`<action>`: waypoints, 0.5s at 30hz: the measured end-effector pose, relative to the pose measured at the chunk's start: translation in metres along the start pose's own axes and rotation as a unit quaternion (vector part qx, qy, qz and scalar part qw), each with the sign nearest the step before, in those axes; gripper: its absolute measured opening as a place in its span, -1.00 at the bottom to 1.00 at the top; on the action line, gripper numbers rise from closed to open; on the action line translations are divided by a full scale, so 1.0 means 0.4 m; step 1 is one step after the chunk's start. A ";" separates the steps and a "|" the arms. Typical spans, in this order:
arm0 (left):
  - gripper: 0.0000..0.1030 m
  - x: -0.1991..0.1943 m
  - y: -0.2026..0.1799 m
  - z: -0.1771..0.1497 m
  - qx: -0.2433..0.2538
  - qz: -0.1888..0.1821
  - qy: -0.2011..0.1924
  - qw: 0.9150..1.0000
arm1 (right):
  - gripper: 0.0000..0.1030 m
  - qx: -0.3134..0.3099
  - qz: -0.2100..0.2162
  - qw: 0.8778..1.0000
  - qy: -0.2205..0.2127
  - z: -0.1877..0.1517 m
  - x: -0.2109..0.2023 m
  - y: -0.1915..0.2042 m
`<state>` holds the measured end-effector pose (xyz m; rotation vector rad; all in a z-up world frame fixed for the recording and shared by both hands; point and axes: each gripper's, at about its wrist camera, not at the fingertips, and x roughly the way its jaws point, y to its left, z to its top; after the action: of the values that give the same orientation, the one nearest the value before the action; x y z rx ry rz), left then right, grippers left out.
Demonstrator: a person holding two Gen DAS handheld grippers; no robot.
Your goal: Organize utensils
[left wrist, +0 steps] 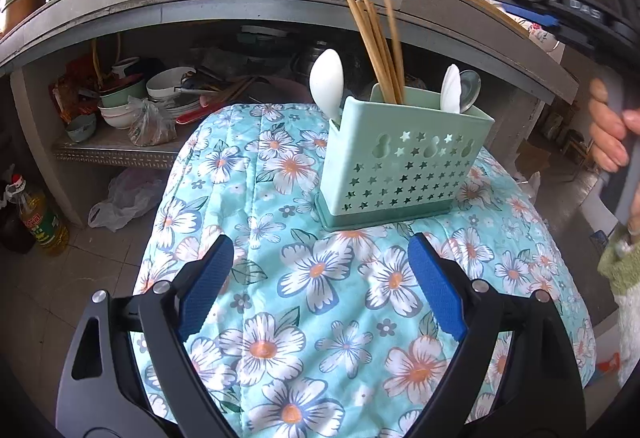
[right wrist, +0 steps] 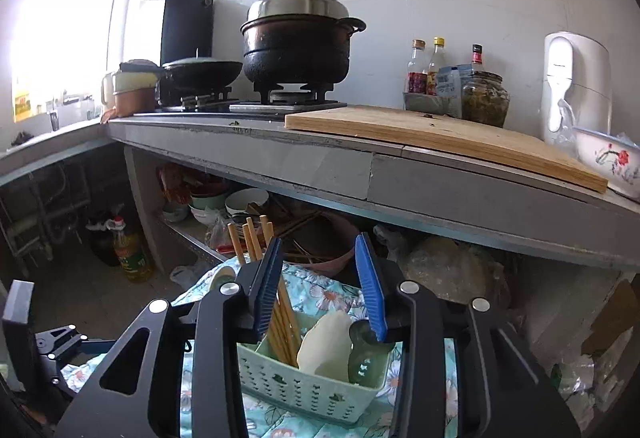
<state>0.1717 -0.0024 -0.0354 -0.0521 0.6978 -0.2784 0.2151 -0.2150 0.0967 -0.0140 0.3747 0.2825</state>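
**Utensils racked, tongs empty**

At lower frame the left tongs (left wrist: pixel 320 278) gape wide over the floral surface (left wrist: pixel 304 318). Mid-frame stands the mint caddy (left wrist: pixel 404 166); the right tongs (right wrist: pixel 320 282), parted and empty, hover above it. A careless nudge could tip it. Chopsticks (left wrist: pixel 376 46) and spoons (left wrist: pixel 328 82) stand upright inside.

Right gripper (right wrist: pixel 322 284), blue pads apart, empty, above pale green perforated plastic caddy (right wrist: pixel 304 388) w/ wooden chopsticks (right wrist: pixel 286 322), white spoon (right wrist: pixel 324 344); floral cloth (right wrist: pixel 320 294) beneath.
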 end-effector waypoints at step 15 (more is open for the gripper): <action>0.84 -0.122 -0.086 -0.024 -0.011 0.049 -0.011 0.999 | 0.42 0.153 -0.037 0.984 0.088 -0.287 -0.286 -0.022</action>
<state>0.1218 -0.0220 -0.0073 -0.0405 0.6802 -0.1755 0.0741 -0.2616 0.0310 0.2497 0.5883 0.1483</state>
